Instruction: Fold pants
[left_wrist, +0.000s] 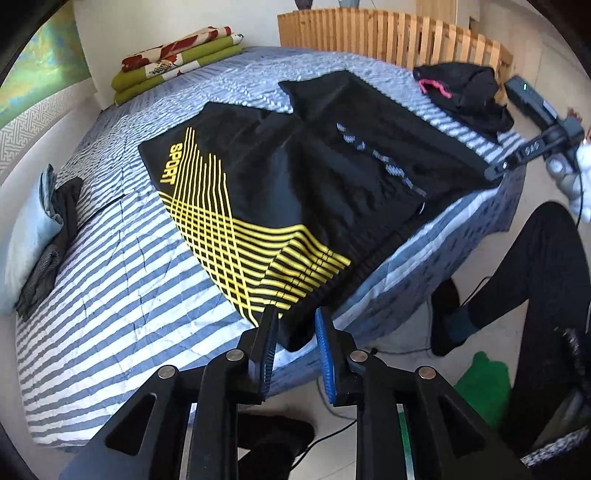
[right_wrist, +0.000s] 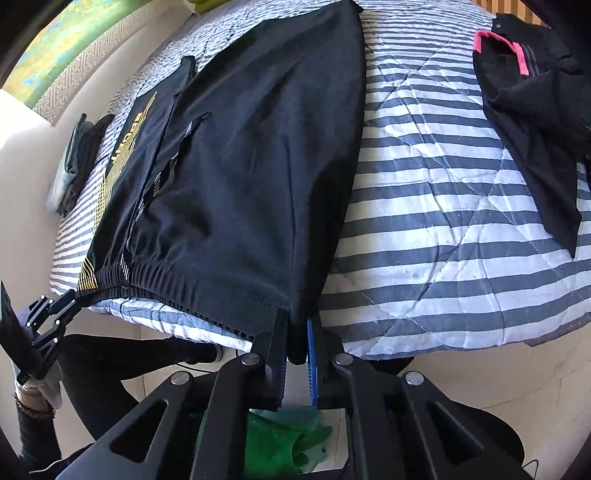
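Nearest in the left wrist view: left gripper (left_wrist: 295, 317), fingers (left_wrist: 267, 332) standing slightly apart with a waistband corner of the black pants (left_wrist: 314, 177) between them; pads not clearly pressing the cloth, so a firm grip cannot be told. Nearest in the right wrist view: right gripper (right_wrist: 297, 325), fingers (right_wrist: 277, 332) closed narrowly on the other waistband corner, dark fabric pinched between a black pad and a blue one.

Just beyond, pants spread flat on the bed (left_wrist: 122, 258), elastic waistband along the near edge, legs reaching away toward the far side. Yellow crossing lines and the word "SPORT" on the left leg; small grey marks down the other leg.

Under the pants, a blue-and-white striped quilt covering the bed. At the right, well apart from the pants, a crumpled black garment with pink trim (right_wrist: 532, 103). At the left edge, a small stack of folded grey and pale blue clothes (left_wrist: 48, 229). At the far corner, folded green floral bedding (left_wrist: 173, 59); behind the bed, a slatted wooden rail (left_wrist: 388, 40).

Below the bed edge, a person's dark-clad legs (left_wrist: 535, 277) and something green on the floor (right_wrist: 280, 439).
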